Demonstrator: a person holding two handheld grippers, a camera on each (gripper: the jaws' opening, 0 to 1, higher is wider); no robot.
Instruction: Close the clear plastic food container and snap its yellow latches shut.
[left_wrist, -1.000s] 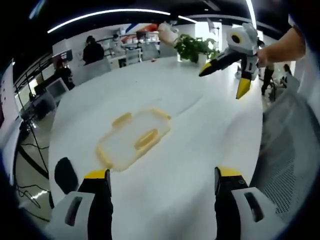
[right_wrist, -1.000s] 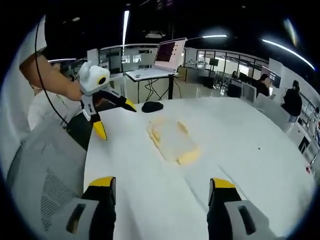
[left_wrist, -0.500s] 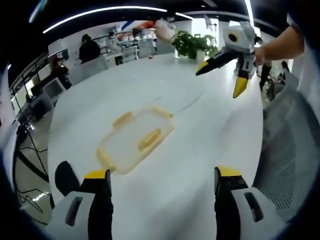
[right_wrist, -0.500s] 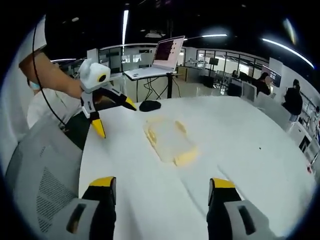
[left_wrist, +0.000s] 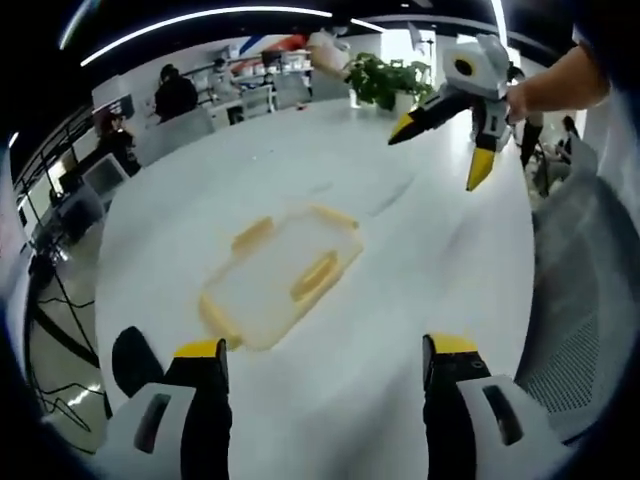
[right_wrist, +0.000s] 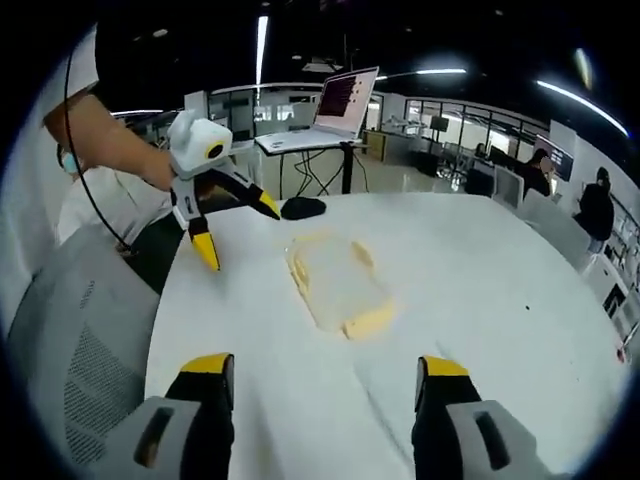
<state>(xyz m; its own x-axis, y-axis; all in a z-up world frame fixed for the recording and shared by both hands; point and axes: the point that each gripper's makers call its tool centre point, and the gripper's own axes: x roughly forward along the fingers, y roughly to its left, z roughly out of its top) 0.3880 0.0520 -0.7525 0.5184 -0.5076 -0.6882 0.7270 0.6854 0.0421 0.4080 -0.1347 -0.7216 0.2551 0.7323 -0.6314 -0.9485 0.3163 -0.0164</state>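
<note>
A clear plastic food container (left_wrist: 280, 278) with yellow latches (left_wrist: 315, 277) is lying flat on a white round tabletop (left_wrist: 330, 170), lid down on it, nothing touching it. In the left gripper view it is sitting just ahead of the left tongs (left_wrist: 320, 350), whose yellow-tipped jaws are standing wide apart with nothing between them. In the right gripper view the same container (right_wrist: 338, 283) is resting near the middle of the tabletop (right_wrist: 480, 270), ahead of the right tongs (right_wrist: 322, 368), which are also spread wide and gripping nothing.

The left gripper view is showing the right tongs (left_wrist: 440, 140) hanging in the air above the far right side of the tabletop, jaws splayed, held by a bare forearm. It is also showing a green potted plant (left_wrist: 385, 85) beyond the table edge and a dark mouse (left_wrist: 130, 355) near the bottom left. The right gripper view is showing the left tongs (right_wrist: 235, 228) raised at upper left, jaws apart, well apart from the container. Behind them a dark mouse (right_wrist: 303, 208) is lying at the tabletop's far edge, and an open laptop (right_wrist: 340, 105) is sitting on a separate desk. A grey mesh chair back (right_wrist: 80, 350) is standing at the left.
</note>
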